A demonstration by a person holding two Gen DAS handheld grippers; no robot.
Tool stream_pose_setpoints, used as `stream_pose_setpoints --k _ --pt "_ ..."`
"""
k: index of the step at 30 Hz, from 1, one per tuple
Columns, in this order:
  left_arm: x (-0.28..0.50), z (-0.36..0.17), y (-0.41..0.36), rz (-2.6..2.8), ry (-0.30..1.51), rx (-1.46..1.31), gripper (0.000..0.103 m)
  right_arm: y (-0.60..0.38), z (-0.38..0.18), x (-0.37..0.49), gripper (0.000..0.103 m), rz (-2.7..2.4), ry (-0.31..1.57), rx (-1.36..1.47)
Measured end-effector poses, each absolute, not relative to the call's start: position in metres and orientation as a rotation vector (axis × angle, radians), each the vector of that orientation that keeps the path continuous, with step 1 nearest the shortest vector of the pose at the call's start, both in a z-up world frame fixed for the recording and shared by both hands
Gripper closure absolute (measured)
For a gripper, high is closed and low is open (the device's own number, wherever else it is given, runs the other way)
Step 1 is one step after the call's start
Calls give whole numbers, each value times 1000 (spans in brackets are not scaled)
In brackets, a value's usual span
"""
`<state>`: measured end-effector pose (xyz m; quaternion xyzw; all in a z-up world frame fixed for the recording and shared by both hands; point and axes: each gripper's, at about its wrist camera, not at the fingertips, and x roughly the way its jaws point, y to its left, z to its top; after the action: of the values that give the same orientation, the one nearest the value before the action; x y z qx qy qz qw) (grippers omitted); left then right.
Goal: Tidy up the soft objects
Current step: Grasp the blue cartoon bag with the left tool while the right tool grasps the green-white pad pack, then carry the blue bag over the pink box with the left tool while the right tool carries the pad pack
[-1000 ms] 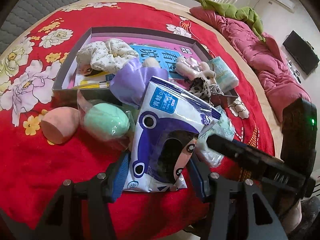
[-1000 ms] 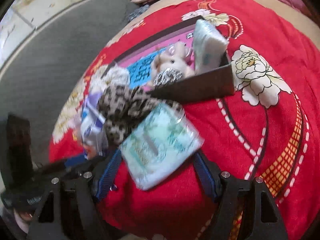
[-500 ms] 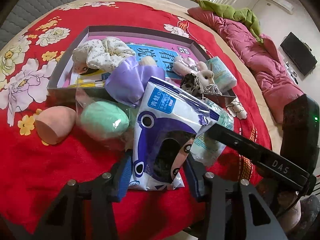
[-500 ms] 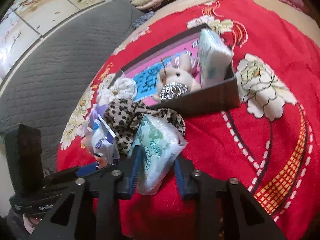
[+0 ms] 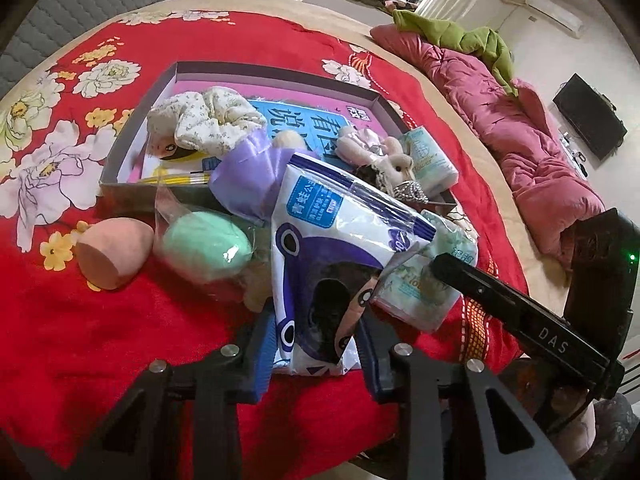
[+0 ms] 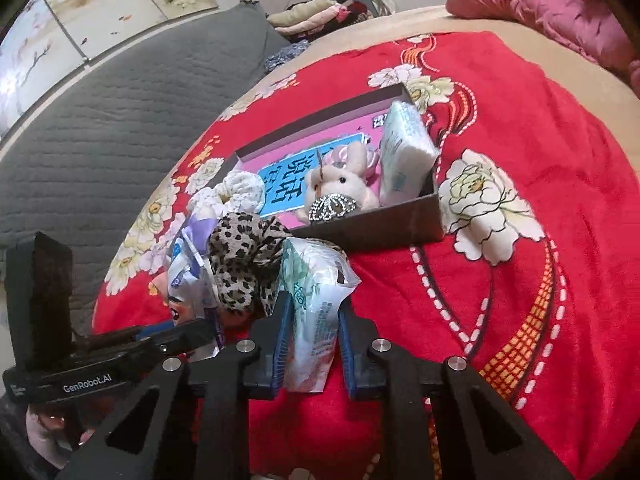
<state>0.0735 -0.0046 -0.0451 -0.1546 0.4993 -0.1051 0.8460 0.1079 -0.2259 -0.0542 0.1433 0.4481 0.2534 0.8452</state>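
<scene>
My left gripper [image 5: 316, 344] has a blue and white frog-print packet [image 5: 332, 256] between its closing jaws, and the pads touch the packet's lower sides. My right gripper [image 6: 312, 344] is closing on a green-printed tissue pack [image 6: 316, 300], squeezed and upright just above the red blanket. A leopard scrunchie [image 6: 244, 264] lies against both packs. The shallow box [image 5: 276, 70] behind holds a floral scrunchie [image 5: 204, 120], a plush rabbit [image 5: 384, 156] and another tissue pack [image 5: 430, 160]. A purple cloth [image 5: 248, 176] drapes over its near wall.
A bagged green sponge egg [image 5: 206, 246] and a pink sponge egg [image 5: 112, 252] lie left of the packet. A pink quilt [image 5: 532, 152] runs along the bed's right side. A grey padded headboard [image 6: 100, 128] stands beyond the box.
The right jaws came together on the tissue pack and raised it, turning it from flat to upright. The left jaws narrowed around the frog-print packet.
</scene>
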Motion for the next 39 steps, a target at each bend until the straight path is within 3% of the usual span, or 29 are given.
stream_pose_setpoints --k 39 --pt "73 23 8 -129 905 -272 68 -216 23 108 83 541 699 255"
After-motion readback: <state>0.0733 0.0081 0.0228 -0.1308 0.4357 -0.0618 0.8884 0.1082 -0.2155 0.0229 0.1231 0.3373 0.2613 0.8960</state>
